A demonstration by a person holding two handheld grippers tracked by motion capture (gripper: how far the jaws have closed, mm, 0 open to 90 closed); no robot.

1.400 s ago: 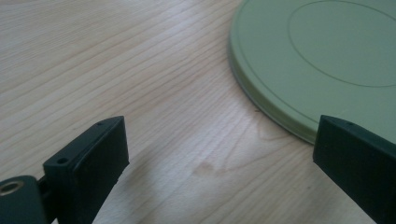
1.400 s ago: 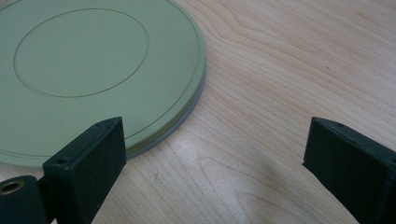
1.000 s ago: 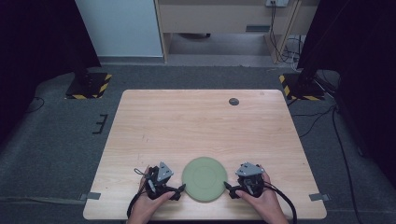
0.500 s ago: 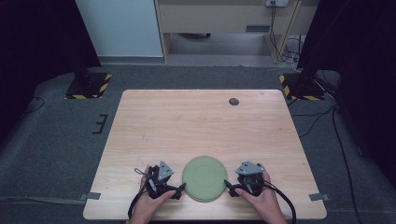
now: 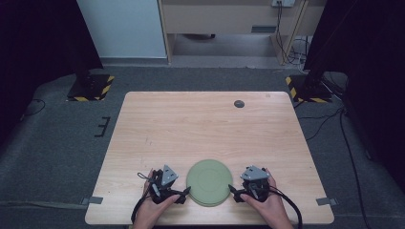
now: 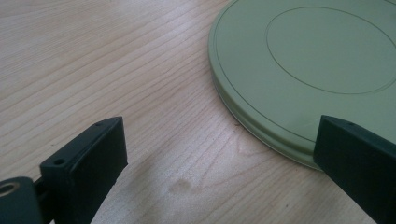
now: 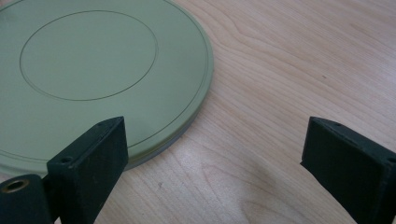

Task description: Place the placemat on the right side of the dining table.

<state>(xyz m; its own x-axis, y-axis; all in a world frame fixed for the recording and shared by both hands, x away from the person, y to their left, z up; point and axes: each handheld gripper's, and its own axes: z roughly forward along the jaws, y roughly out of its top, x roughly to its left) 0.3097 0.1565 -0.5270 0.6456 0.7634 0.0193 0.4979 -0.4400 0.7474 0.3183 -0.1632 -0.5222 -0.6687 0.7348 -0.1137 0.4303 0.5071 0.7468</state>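
A round pale green plate (image 5: pixel 209 182) lies flat near the front edge of the wooden table (image 5: pixel 200 129). My left gripper (image 5: pixel 184 193) rests at the plate's left rim, open; in the left gripper view its jaws stand wide apart, one over bare wood, the other over the plate's edge (image 6: pixel 261 126). On the opposite side my right gripper (image 5: pixel 234 192) is open too, with the plate's rim (image 7: pixel 187 116) between and under its left jaw. Neither holds anything. A hand grips each tool.
A small dark round disc (image 5: pixel 239 103) sits at the table's far right. Grey carpet surrounds the table, with yellow-black striped stand bases (image 5: pixel 90 87) at the back corners and cables (image 5: pixel 334 119) on the right floor.
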